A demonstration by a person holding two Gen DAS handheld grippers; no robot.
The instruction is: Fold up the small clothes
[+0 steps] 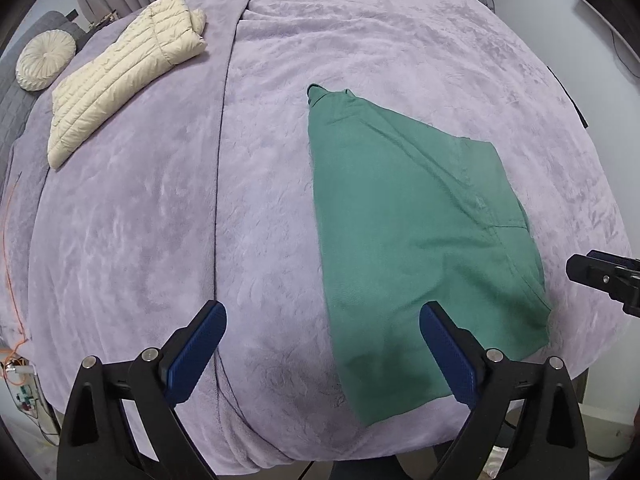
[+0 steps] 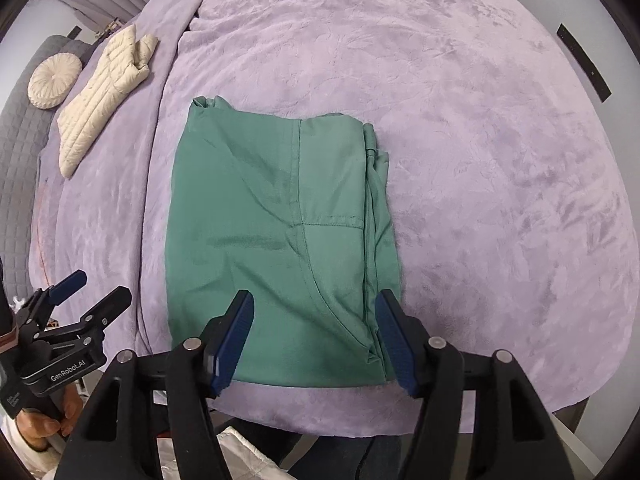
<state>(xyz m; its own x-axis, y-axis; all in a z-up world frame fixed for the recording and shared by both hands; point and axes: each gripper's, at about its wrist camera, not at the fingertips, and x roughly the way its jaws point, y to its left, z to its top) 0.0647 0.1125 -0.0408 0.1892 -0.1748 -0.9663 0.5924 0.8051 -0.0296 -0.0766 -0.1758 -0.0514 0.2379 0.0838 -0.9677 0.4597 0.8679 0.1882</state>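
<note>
Both tongs, left (image 1: 323, 336) and right (image 2: 314, 322), hover spread and empty over the green garment's (image 2: 276, 240) near hem, frame centre on the bed (image 2: 480, 160); pinching both hem corners evenly should keep the fold square

Folded green shirt (image 2: 276, 240) betw. spread rt tongs (image 2: 314, 336).

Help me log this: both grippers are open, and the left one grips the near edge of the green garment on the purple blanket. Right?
Not quite: the left gripper is open and grips nothing, as the left wrist view shows. The green garment lies free on the purple blanket, and the right gripper is open too.
</note>
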